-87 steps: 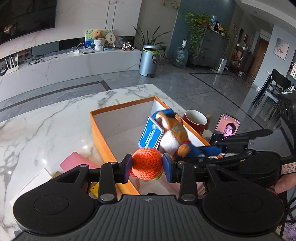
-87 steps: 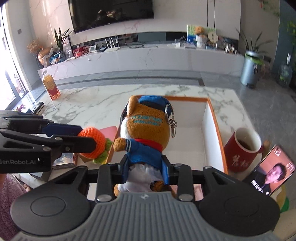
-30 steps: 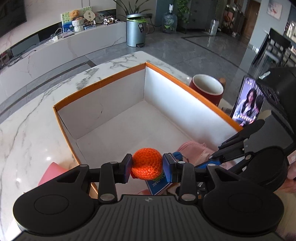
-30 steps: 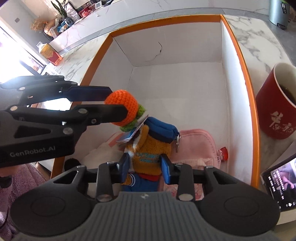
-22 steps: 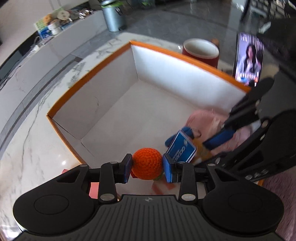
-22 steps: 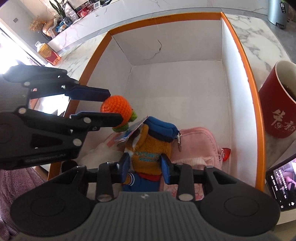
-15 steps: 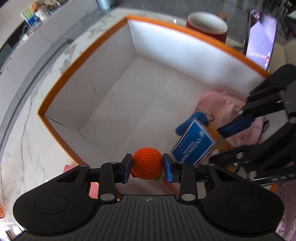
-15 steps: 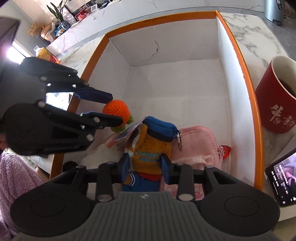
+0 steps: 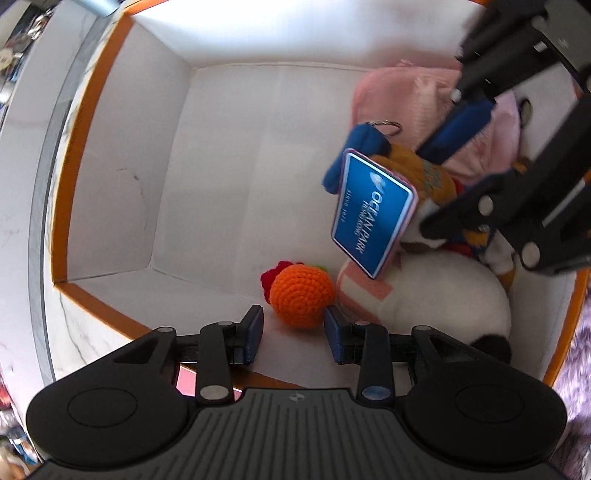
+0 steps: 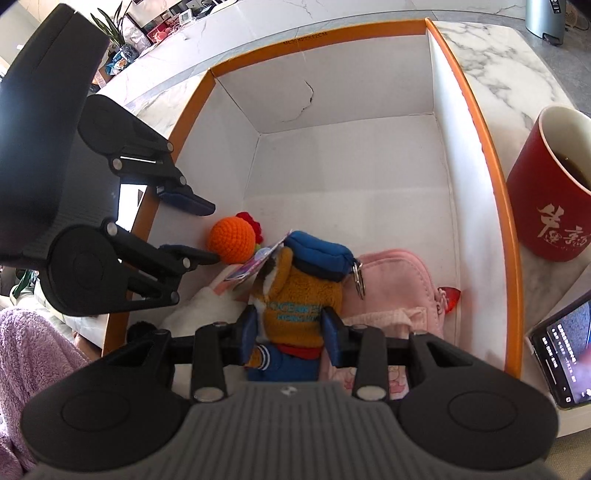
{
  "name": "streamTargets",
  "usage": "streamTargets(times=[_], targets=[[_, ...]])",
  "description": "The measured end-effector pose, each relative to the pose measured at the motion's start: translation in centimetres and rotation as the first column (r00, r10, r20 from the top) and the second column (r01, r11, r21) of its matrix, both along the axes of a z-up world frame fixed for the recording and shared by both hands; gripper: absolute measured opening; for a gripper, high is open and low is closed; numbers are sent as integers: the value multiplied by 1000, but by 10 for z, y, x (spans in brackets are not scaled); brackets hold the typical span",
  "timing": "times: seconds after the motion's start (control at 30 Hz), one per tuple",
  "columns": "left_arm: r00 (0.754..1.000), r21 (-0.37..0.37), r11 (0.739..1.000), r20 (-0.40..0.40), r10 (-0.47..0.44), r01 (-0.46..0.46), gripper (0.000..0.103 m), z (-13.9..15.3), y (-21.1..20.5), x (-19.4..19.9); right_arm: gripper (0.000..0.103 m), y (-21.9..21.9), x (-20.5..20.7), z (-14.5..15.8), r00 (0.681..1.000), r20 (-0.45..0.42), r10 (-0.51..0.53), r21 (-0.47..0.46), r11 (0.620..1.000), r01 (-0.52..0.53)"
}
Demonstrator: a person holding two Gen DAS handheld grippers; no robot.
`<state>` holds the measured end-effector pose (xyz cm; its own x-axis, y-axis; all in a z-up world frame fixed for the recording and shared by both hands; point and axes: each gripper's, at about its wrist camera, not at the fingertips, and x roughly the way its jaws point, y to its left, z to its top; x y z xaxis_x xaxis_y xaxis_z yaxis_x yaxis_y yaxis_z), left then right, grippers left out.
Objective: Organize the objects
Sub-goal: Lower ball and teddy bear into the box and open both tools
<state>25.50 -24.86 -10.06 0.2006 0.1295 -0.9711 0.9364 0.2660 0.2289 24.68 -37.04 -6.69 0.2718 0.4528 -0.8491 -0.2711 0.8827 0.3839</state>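
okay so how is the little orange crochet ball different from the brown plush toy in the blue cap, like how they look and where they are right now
The orange crochet ball is small, round and knitted; the brown plush toy is a larger furry figure wearing a blue cap, with a blue tag attached.

The ball sits low in the box, between the left gripper pads, which no longer press it; the plush toy stays clamped in the right gripper, above a pink pouch.

Both are soft toys inside the orange-rimmed box.

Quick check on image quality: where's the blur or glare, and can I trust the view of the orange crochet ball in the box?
Left wrist view: the right hand-held gripper at the upper right is smeared, and the box's far wall is blown out white; the orange crochet ball stays sharp. Right wrist view: crisp overall, with strong fisheye bending of the box rim and sunlight glare on the marble tabletop.
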Motion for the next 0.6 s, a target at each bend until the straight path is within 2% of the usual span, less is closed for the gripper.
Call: streamTargets(times=[0.07, 0.2, 0.3, 0.37, 0.4, 0.47, 0.6], targets=[[1000, -27, 1000, -20, 11, -11, 42, 2, 4, 2, 40, -1, 0, 0, 1000, -1, -2, 2, 1000, 2], [991, -131, 989, -119, 55, -71, 42, 12, 19, 10, 41, -3, 0, -1, 1000, -5, -5, 8, 1000, 5], [974, -225, 958, -181, 136, -176, 42, 21, 30, 21, 42, -3, 0, -2, 1000, -8, -7, 14, 1000, 7], [969, -282, 933, -171, 181, -224, 40, 24, 34, 27, 42, -3, 1, -2, 1000, -7, -6, 17, 1000, 6], [970, -291, 929, -152, 192, -230, 38, 23, 34, 28, 42, -3, 1, -2, 1000, -7, -6, 17, 1000, 6], [972, -263, 937, -105, 211, -231, 26, 13, 32, 26, 42, -3, 1, -2, 1000, -5, -8, 15, 1000, 8], [976, -202, 955, -77, 204, -216, 19, -9, 29, 18, 42, -2, 0, -2, 1000, -6, -9, 12, 1000, 9]])
